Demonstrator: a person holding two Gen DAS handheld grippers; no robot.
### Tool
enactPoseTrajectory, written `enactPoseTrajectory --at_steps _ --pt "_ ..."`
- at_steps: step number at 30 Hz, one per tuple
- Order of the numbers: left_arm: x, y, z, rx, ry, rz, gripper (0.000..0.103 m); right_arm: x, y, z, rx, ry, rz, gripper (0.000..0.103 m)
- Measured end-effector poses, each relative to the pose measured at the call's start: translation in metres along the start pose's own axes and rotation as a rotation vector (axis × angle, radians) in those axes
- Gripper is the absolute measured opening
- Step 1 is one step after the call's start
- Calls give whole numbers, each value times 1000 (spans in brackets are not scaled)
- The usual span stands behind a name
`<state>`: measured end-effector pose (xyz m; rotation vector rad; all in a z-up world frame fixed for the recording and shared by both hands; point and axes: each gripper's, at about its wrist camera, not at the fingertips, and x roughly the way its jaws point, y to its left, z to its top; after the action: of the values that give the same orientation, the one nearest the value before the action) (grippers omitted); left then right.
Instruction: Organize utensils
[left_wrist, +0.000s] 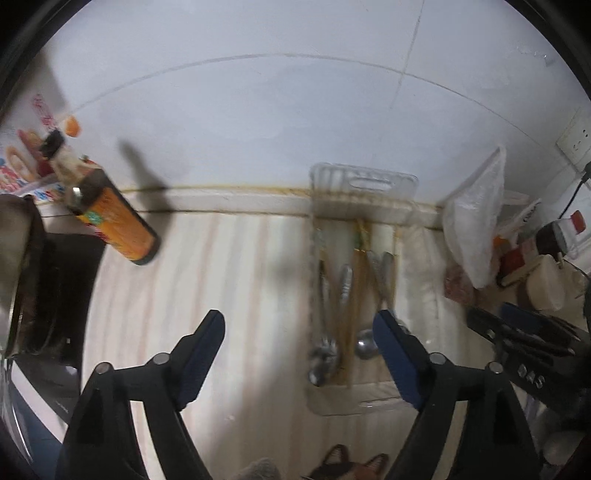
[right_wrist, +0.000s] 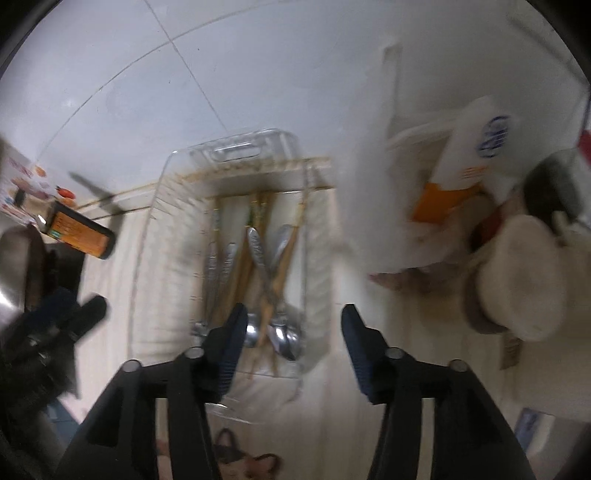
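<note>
A clear plastic tray (left_wrist: 364, 181) lies on the pale counter against the wall. It holds metal spoons (left_wrist: 325, 350) and wooden chopsticks (left_wrist: 354, 291), lying lengthwise. My left gripper (left_wrist: 299, 325) is open and empty, hovering above the counter just left of the tray's near end. In the right wrist view the tray (right_wrist: 236, 147) with spoons (right_wrist: 284, 332) and chopsticks (right_wrist: 240, 273) lies ahead. My right gripper (right_wrist: 293, 317) is open and empty over the tray's near end. The right gripper also shows at the right edge of the left wrist view (left_wrist: 517, 328).
An orange-labelled bottle (left_wrist: 110, 214) stands at the left by a black stove (left_wrist: 62, 295) and a metal pot (left_wrist: 14, 258). A white plastic bag (left_wrist: 476, 221), jars and a round cream container (right_wrist: 517, 280) crowd the right. A wall socket (left_wrist: 576, 136) is at far right.
</note>
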<state>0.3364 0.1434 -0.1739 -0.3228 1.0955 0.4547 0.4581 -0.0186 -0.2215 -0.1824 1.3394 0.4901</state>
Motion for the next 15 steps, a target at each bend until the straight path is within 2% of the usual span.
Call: enactPoseTrajectory --at_steps 1,2,3,6,11,15 --pt "-2 3 -3 1 -18 19 93 -3 1 -5 -11 -14 -31 67" --pt "-4 4 -5 7 -31 38 100 -7 1 -11 -17 -30 -55 75" --pt "-7 6 -9 14 -49 51 102 -9 1 -17 -17 -39 -67 84" --pt "-15 10 -20 28 -64 70 103 -16 3 -34 -21 -62 -101 98" --pt "-36 13 -38 28 -85 61 103 -37 6 -56 -11 -109 -134 102" --pt "-64 12 -57 32 -118 49 103 -70 6 -77 4 -171 -149 102"
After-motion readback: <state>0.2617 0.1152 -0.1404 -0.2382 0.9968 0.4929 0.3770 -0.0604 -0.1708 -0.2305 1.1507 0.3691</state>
